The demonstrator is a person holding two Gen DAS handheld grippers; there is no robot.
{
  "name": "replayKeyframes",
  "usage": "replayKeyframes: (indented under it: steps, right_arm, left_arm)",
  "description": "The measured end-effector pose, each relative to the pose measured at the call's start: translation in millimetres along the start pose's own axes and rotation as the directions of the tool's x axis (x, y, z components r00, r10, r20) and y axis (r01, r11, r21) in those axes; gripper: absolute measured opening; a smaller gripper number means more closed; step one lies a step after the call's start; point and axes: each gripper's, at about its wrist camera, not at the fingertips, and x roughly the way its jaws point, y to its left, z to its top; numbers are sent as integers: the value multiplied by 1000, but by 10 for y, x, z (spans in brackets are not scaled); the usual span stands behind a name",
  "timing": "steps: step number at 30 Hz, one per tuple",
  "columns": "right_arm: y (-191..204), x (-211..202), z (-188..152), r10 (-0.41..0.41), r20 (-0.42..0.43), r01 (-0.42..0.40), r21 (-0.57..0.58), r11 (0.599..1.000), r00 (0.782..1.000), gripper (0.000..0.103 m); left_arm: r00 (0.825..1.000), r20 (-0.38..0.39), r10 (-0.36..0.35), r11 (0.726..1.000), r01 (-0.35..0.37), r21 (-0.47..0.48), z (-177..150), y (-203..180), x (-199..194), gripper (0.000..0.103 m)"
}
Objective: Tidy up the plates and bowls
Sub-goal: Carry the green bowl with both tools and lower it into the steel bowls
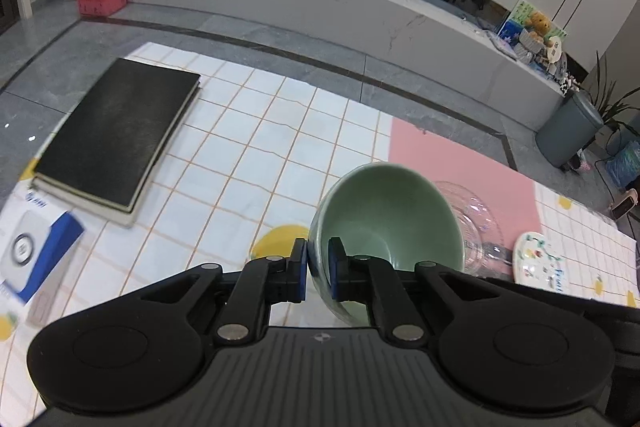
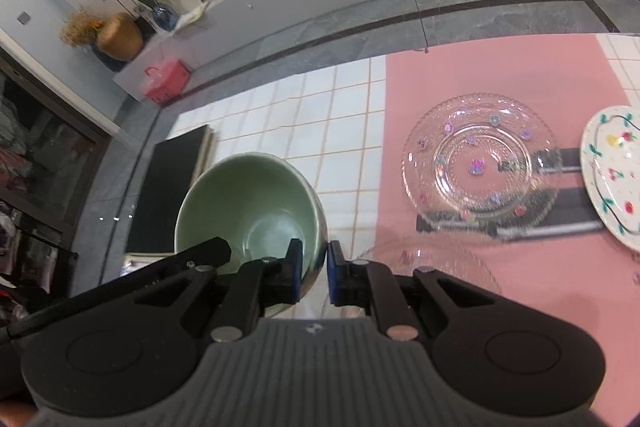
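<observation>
A pale green bowl (image 1: 384,223) hangs tilted above the table, held by both grippers. My left gripper (image 1: 318,255) is shut on its left rim, with one blue pad inside the bowl and one outside. In the right wrist view the same green bowl (image 2: 244,203) has its right wall pinched in my right gripper (image 2: 315,259), also shut. A black arm of the left gripper (image 2: 200,255) reaches in at the bowl's near left. A clear glass plate (image 2: 476,163) with small flowers and a white floral plate (image 2: 616,179) lie on the pink mat (image 2: 480,75).
A clear glass bowl (image 1: 472,219) sits just right of the green bowl, blurred in the right wrist view. A black book (image 1: 116,135) and a blue and white box (image 1: 36,255) lie on the left of the tiled tablecloth (image 1: 260,131). Black strips (image 2: 568,159) lie under the plates.
</observation>
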Motion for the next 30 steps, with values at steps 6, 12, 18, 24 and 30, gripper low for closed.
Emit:
replayKeyframes:
  steps: [6,12,18,24,30]
  right_arm:
    - [0,-468,-357,45,-1,-45,14,999,999,10]
    - [-48,-953,-746,80,18,-80,27,996,997,10]
    - [-99,-1276,-1108,61,6,-61,20,998,998,10]
    - [-193,-1433,-1398,67,-16,-66,29,997,998,10]
    - [-244,-1505,-1571,69,-28,-68,38,997,997,10]
  left_arm:
    - [1000,25,7,1000,-7,0,-285,-97,-467,11]
    - [999,43,-17,1000,17,-13,-623,-150,-881,11]
    - [1000,15,-26,1000,26,-4,-979,-198,-1092,11]
    - [1000,-6,-25,1000,25,-7,-1241,-209,-1223,11]
    - [999,-27,-32,999,31,-18,-1463,-192,-1302,11]
